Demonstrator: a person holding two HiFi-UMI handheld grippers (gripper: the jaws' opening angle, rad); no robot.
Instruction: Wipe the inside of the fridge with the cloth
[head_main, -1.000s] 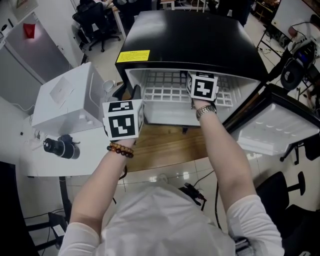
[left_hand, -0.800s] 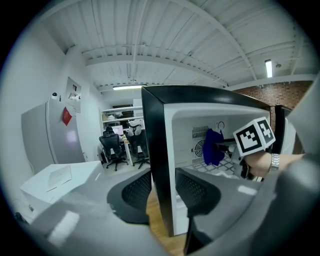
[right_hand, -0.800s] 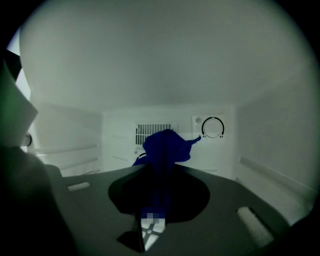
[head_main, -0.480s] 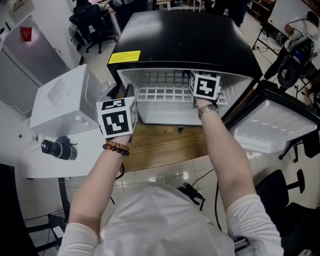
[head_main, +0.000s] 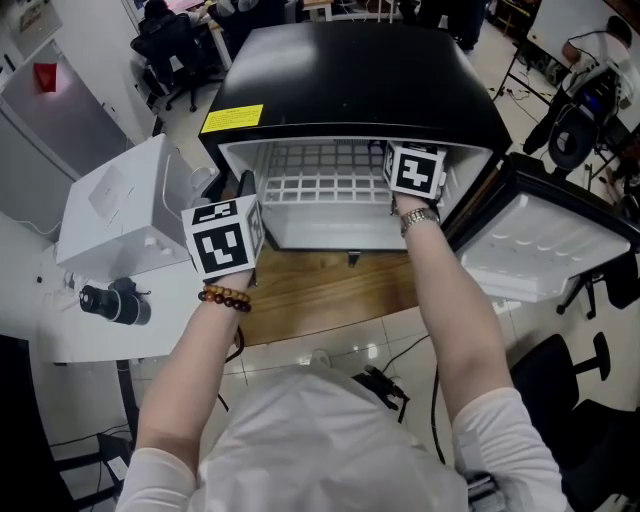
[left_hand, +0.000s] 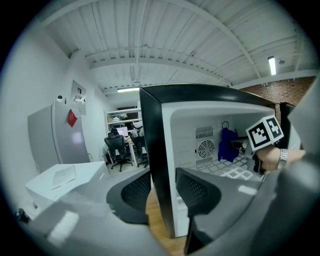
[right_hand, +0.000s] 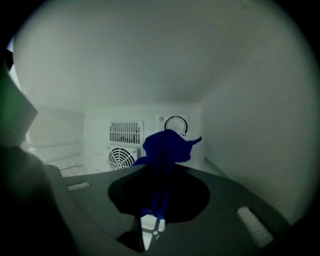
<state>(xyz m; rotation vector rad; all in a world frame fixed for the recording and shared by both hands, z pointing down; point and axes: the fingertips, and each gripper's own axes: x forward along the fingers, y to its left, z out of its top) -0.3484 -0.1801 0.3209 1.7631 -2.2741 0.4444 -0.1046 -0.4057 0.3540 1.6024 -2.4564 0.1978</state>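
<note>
The black fridge (head_main: 360, 80) stands open on a wood table, its door (head_main: 545, 250) swung out to the right. My right gripper (head_main: 414, 172) reaches inside at the upper right, shut on a dark blue cloth (right_hand: 167, 145). In the right gripper view the cloth bunches above the right gripper (right_hand: 157, 172), before the back wall's fan grille and dial. The cloth (left_hand: 228, 145) also shows in the left gripper view. My left gripper (head_main: 246, 186) is at the fridge's left wall. The left gripper (left_hand: 162, 187) has its jaws apart, one on each side of that wall's front edge.
A white wire shelf (head_main: 320, 180) spans the fridge interior. Left of the fridge sit a white box (head_main: 125, 205) and a black camera-like object (head_main: 112, 300) on a white table. The wood table (head_main: 330, 290) carries the fridge. Office chairs and stands crowd the floor around.
The right gripper with the cloth has shifted a little to the right inside the fridge. The left gripper keeps its place at the left wall.
</note>
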